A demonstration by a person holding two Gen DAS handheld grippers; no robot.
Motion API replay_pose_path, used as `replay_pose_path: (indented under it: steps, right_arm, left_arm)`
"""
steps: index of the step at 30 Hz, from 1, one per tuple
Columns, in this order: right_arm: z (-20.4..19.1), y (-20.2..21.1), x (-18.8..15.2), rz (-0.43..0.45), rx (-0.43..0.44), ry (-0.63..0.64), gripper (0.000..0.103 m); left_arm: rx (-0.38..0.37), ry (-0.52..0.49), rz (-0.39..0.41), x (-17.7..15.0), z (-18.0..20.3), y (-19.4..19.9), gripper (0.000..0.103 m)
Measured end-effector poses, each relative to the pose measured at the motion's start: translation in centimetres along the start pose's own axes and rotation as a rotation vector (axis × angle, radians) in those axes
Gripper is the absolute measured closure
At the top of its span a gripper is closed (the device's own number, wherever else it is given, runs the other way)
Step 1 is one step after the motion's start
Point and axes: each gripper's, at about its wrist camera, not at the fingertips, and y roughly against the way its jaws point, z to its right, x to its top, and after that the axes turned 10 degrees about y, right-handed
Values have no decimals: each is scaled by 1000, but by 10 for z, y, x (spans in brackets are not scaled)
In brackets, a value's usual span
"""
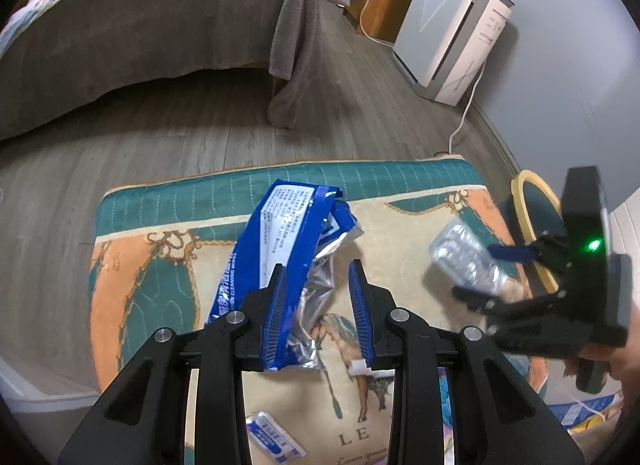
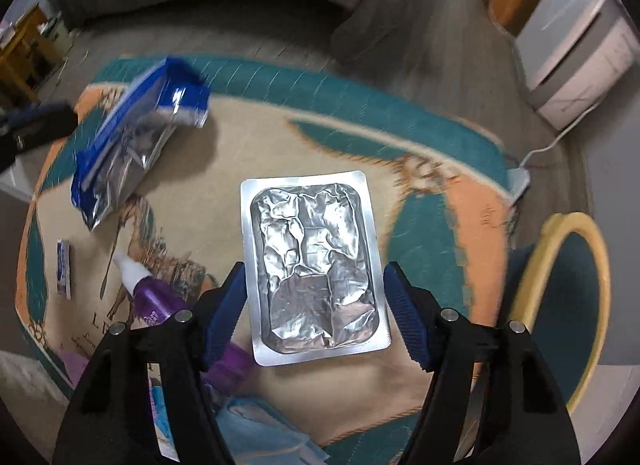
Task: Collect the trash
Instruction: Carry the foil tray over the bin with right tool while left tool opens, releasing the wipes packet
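My left gripper (image 1: 320, 277) is open around the lower end of a torn blue and silver wipes packet (image 1: 288, 249), which also shows in the right wrist view (image 2: 132, 145) at upper left. My right gripper (image 2: 314, 289) is shut on a silver foil blister pack (image 2: 314, 269), its fingers at both side edges. In the left wrist view the right gripper (image 1: 496, 269) holds the blister pack (image 1: 464, 257) above the patterned mat (image 1: 400, 233), close to a green bin with a yellow rim (image 1: 524, 221).
On the mat lie a purple bottle with a white tip (image 2: 144, 289), a small blue sachet (image 2: 64, 269) and blue paper (image 2: 264, 433). The bin (image 2: 568, 305) stands at the mat's right. A bed (image 1: 160, 25), an air purifier (image 1: 448, 33) and a cable (image 1: 468, 105) lie beyond.
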Motion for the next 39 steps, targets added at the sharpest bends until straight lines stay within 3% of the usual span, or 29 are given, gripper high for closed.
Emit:
replay_pose_path:
  steps: [4,14,39]
  right_arm:
    - [5,20,-6,60,-28,-28,35]
    - [12,54,-30,110,-70,-57,35]
    - [99,103,-77,188,-117,-274,35]
  left_arm:
    - [1,-29,7,-6,12,5,71]
    - [12,-77,34,-21,36,21,71]
    - [-1,-253,92,-58,109,38,71]
